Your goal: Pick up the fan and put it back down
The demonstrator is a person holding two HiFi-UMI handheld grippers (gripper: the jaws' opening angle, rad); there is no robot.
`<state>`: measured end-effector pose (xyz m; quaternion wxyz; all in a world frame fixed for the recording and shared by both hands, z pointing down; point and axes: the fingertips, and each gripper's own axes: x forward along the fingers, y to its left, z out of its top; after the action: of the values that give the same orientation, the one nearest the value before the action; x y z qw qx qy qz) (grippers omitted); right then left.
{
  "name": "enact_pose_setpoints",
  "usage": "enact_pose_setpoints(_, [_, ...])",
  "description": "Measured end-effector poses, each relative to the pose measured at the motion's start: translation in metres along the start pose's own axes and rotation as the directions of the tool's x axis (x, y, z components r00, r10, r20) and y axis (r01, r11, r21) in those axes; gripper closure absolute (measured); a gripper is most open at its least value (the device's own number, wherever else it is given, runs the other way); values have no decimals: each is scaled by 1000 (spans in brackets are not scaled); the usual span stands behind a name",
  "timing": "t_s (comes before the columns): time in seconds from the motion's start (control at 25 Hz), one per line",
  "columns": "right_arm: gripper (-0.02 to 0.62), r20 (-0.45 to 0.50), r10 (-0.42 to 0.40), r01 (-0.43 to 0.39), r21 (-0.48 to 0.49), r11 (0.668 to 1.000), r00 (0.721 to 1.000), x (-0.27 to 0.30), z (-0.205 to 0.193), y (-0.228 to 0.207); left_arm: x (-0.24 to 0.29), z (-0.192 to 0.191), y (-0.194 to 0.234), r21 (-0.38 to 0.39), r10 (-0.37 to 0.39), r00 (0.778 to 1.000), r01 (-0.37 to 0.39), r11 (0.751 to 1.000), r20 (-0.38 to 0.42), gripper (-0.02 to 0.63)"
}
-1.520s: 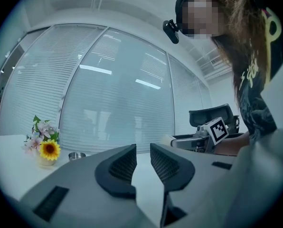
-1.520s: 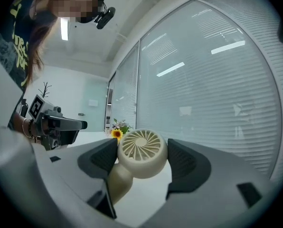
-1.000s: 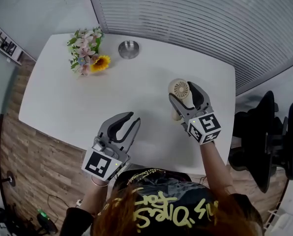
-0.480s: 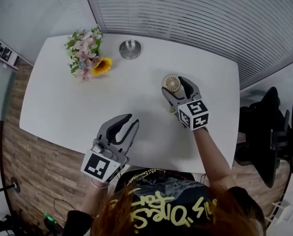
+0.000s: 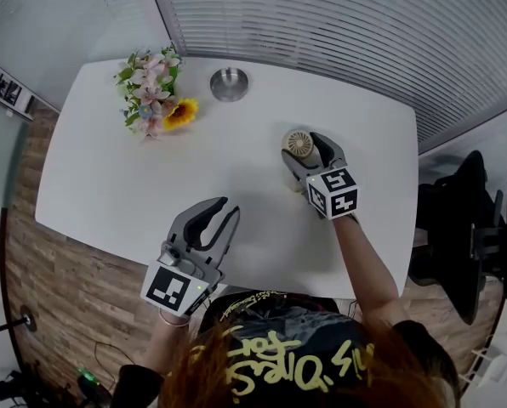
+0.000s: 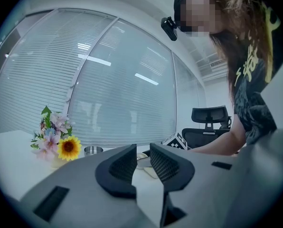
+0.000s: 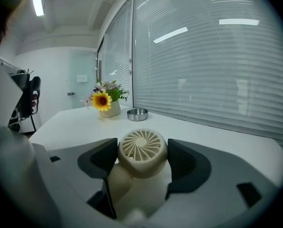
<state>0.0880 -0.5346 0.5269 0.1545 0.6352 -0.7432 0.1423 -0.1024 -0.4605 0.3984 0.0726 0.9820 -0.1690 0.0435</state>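
A small cream fan [image 5: 299,143] with a round grille head sits between the jaws of my right gripper [image 5: 305,148] over the right part of the white table [image 5: 134,185]. In the right gripper view both pads press on the sides of the fan's head [image 7: 142,151], so my right gripper [image 7: 142,159] is shut on it. Its stem runs down between the jaws; I cannot tell whether its foot touches the table. My left gripper [image 5: 229,206] hovers near the table's front edge, open, and nothing lies between its jaws in the left gripper view [image 6: 142,156].
A vase of flowers with a sunflower [image 5: 156,92] stands at the table's back left, with a round metal dish [image 5: 229,84] beside it. A black office chair [image 5: 475,219] stands off the table's right side. Window blinds run behind the table.
My right gripper has sunk toward the table with the fan and shifted slightly left in the head view. The left gripper has barely moved.
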Motion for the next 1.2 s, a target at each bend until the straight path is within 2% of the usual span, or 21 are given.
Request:
enact_pose_setpoints(0.6, [281, -56, -11, 12, 6, 1000, 998, 9, -10, 0, -4, -3, -1, 6, 6, 1000, -6, 1000, -6, 532])
enact_pose_setpoints(0.88, [279, -57, -54, 56, 27, 998, 997, 11, -9, -3, -1, -1, -11, -2, -2, 1000, 2, 1000, 4, 532])
enact_pose_setpoints(1.04, [279, -63, -38, 39, 23, 999, 997, 4, -11, 1, 4, 2, -23, 3, -2, 1000, 2, 1000, 2, 532])
enact_pose_setpoints(1.2, [279, -29, -25, 25, 3, 1000, 999, -8, -10, 3, 9, 3, -35, 11, 7, 1000, -7, 1000, -9, 532])
